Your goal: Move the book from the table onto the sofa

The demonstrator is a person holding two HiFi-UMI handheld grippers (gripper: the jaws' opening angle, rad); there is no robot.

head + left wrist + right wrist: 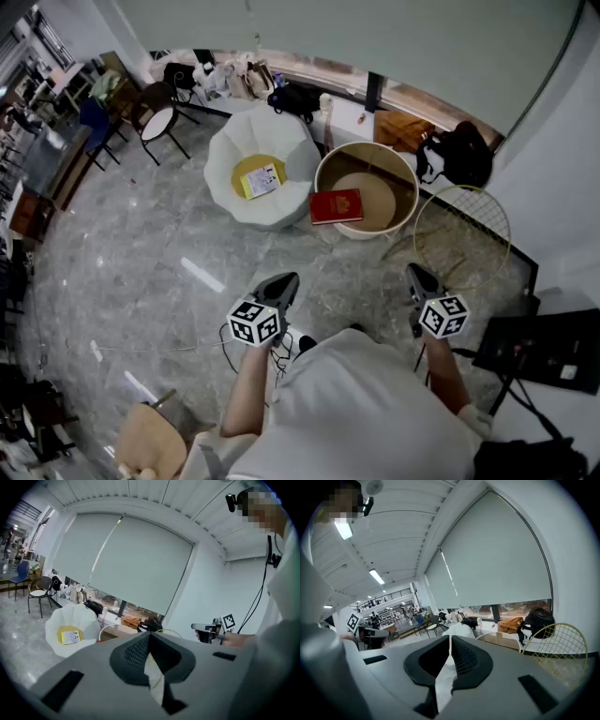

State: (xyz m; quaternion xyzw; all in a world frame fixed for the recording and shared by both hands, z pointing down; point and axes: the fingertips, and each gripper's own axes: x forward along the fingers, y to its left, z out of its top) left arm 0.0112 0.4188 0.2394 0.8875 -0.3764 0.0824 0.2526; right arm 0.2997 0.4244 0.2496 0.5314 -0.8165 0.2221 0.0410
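The red book [336,206] lies on the near-left rim of the round wooden table [398,178]. Left of it stands the white petal-shaped sofa [234,141], with a yellow cushion [246,171] and a leaflet on its seat. Both grippers hang over the floor, well short of the table. My left gripper [286,279] has its jaws shut and empty, and it points toward the sofa [70,618]. My right gripper [413,270] is shut too, with nothing between its pads. The left gripper view's tips [150,634] and the right gripper view's tips [450,637] both meet.
A round gold wire-mesh frame [464,225] stands right of the table. A black backpack [459,155] and bags line the window sill. A black chair [159,117] is at the far left, a wooden stool [155,441] near my left, and a black case [544,352] at my right.
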